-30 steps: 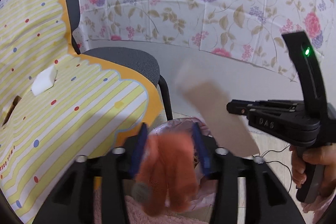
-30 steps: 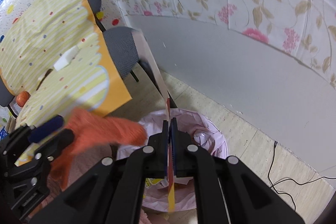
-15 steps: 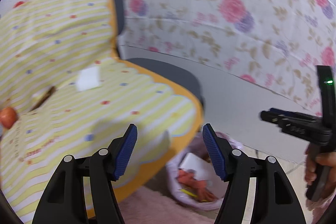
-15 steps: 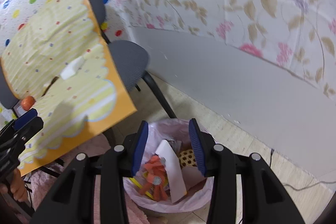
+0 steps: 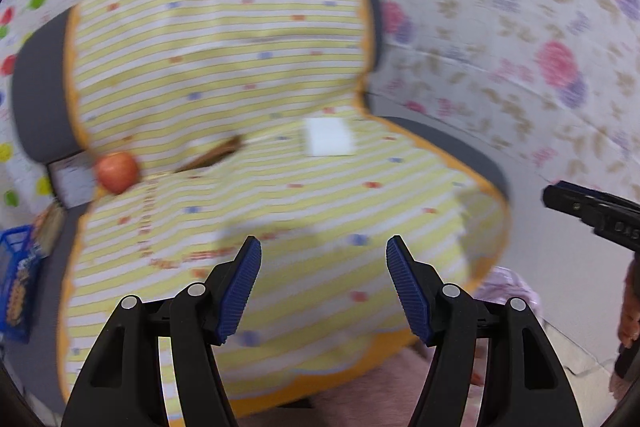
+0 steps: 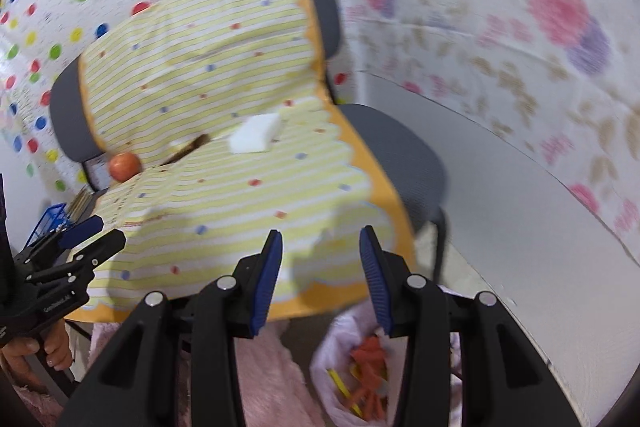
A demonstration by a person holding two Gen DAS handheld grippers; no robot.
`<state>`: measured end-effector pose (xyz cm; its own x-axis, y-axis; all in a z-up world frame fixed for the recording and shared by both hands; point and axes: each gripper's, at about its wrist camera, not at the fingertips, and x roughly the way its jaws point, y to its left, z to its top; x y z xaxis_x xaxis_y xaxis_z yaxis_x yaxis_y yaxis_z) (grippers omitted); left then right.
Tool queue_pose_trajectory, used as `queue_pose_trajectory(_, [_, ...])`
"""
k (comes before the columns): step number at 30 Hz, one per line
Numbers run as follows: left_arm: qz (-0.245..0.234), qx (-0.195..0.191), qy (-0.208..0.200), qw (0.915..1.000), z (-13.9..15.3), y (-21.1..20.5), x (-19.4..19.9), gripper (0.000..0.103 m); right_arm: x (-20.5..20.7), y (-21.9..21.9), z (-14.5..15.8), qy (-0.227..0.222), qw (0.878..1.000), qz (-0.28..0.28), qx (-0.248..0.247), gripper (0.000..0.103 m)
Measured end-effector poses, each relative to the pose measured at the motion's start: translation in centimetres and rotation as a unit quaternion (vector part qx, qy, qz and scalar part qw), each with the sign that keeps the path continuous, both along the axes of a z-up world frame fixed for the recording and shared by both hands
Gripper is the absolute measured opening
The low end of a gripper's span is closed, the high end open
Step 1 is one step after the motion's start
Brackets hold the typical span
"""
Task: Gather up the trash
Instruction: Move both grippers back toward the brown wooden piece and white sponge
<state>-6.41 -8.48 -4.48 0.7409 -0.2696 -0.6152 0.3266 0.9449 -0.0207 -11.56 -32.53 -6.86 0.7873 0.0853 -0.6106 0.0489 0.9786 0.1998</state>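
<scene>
My left gripper [image 5: 324, 287] is open and empty over the yellow striped cloth [image 5: 280, 219] draped across the chairs. My right gripper [image 6: 320, 279] is also open with nothing between its fingers, beside the left one [image 6: 100, 233]. On the cloth lie a white foam block [image 5: 328, 143] [image 6: 256, 137], a red apple [image 5: 117, 171] [image 6: 125, 166] and a thin brown strip [image 5: 212, 157] [image 6: 188, 151]. Below the right gripper the pink-lined trash bag [image 6: 326, 379] holds an orange piece [image 6: 370, 351] and yellow scraps. Both views are motion-blurred.
Grey chairs [image 6: 400, 155] carry the cloth, with one metal leg beside the bag. A blue basket [image 6: 52, 223] stands at the left on the floor. A pink rug [image 6: 264, 379] lies in front. A grey baseboard and flowered wall close off the right side.
Both grippers swung up and left from over the trash bag to the cloth-covered chairs. The left let go of the orange thing, the right of the flat card; the orange thing now lies in the bag.
</scene>
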Motion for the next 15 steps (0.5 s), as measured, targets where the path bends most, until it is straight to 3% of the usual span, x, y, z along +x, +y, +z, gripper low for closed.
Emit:
queue_pose_trajectory(8, [0.087, 0.009, -0.001, 0.9961, 0.1, 5.9, 5.7, 0.067, 7.0, 4.6, 0.5, 0.007, 0.998, 0.059, -0.022, 0.042])
queue_pose_trajectory(13, [0.103, 0.009, 0.001, 0.9946, -0.5, 7.8, 11.1, 0.067, 11.3, 6.2, 0.6, 0.014, 0.996, 0.079, -0.032, 0.042])
queue_pose_trajectory(15, [0.095, 0.0, 0.009, 0.9954, -1.0, 8.3, 13.1, 0.067, 13.2, 6.5, 0.4, 0.019, 0.996, 0.082, -0.034, 0.047])
